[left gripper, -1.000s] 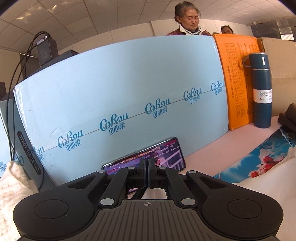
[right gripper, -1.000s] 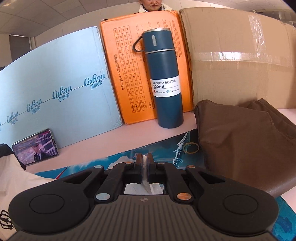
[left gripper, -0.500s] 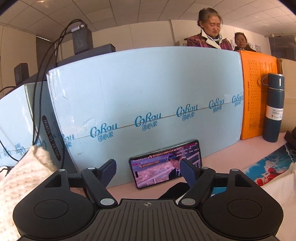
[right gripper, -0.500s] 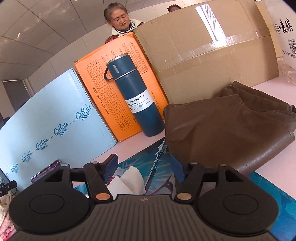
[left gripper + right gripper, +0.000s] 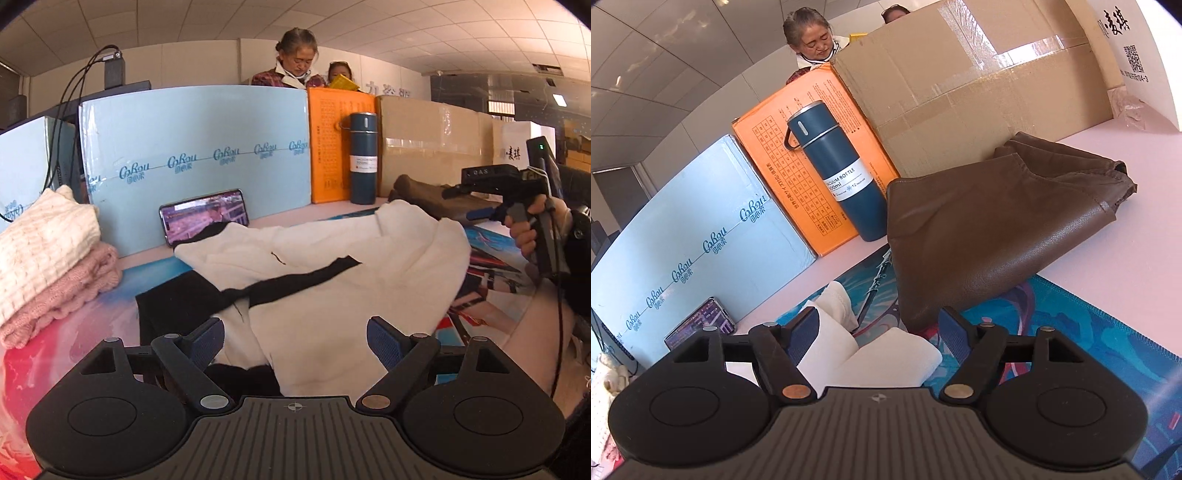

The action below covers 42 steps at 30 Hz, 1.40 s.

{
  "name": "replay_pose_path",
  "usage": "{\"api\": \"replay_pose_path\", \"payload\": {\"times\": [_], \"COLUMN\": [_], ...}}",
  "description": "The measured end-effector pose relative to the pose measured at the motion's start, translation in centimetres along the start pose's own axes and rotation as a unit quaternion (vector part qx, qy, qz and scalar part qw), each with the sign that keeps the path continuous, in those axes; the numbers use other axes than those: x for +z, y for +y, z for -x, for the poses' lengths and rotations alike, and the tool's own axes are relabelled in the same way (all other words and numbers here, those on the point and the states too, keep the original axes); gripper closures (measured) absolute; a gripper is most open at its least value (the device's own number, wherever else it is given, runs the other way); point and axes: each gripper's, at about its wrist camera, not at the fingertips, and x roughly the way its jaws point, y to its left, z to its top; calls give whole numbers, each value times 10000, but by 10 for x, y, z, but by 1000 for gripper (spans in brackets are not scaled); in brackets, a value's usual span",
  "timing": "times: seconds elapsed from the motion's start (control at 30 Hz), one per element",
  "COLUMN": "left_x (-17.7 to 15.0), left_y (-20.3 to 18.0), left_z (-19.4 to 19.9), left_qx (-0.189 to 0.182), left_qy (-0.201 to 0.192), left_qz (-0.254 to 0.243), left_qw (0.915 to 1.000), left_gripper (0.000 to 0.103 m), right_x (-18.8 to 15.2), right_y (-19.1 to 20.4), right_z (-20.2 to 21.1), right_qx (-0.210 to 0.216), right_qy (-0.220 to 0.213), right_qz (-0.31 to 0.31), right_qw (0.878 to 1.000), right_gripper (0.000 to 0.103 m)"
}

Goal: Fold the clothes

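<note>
The left gripper [image 5: 295, 341] is held low and level above the near edge of a white garment [image 5: 332, 266] with black trim, its blue-padded fingers [image 5: 384, 341] spread wide with nothing between them. The garment lies crumpled across a printed mat [image 5: 487, 258] in the middle of the table, one sleeve end reaching toward the far side.

The right gripper [image 5: 877, 334] is tilted, so its view leans to the left, and its fingers [image 5: 951, 332] are likewise spread apart. White folds of the same garment [image 5: 886, 354] sit between and just beneath them, but the pads do not press on the cloth. In the left wrist view, the person's right hand [image 5: 535, 229] wraps the handle of that gripper at the far right, raised above the mat, with a cable hanging from it.

A brown leather garment [image 5: 997, 240] lies folded beyond the right gripper, partly on the mat. Behind it a blue vacuum bottle [image 5: 838, 173] stands against an orange box [image 5: 783, 147], beside a cardboard box [image 5: 960, 74]. A phone [image 5: 205, 216] leans on a light blue carton [image 5: 195, 147]. At the left, a cream knit [image 5: 40, 236] is stacked on a pink knit [image 5: 70, 288].
</note>
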Motion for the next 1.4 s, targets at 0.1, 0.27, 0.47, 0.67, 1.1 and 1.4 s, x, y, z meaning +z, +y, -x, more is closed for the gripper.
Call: {"api": "replay_pose_path", "payload": {"times": [0.1, 0.27, 0.47, 0.67, 1.1, 1.4], "left_x": [-11, -23, -24, -8, 15, -4], "left_y": [-5, -19, -7, -1, 55, 44], "left_z": [4, -1, -1, 12, 79, 44], "left_qx": [-220, 547, 451, 924, 1591, 876], "left_qy": [224, 403, 192, -497, -1408, -711], "left_qz": [26, -682, -525, -781, -323, 74], "left_qw": [9995, 9954, 9974, 9914, 9766, 9936], "left_gripper": [16, 16, 79, 91, 93, 63], "right_x": [-3, -10, -18, -18, -36, -60], "right_y": [-2, 0, 10, 27, 37, 13], "right_z": [-6, -15, -16, 18, 105, 123], "right_qx": [-18, -106, -98, 354, 734, 544], "right_qy": [356, 658, 799, 393, 283, 635], "right_qz": [-90, -161, 84, 326, 657, 726], "right_qw": [9993, 9976, 9967, 9981, 9947, 9938], "right_gripper": [32, 34, 84, 95, 95, 95]}}
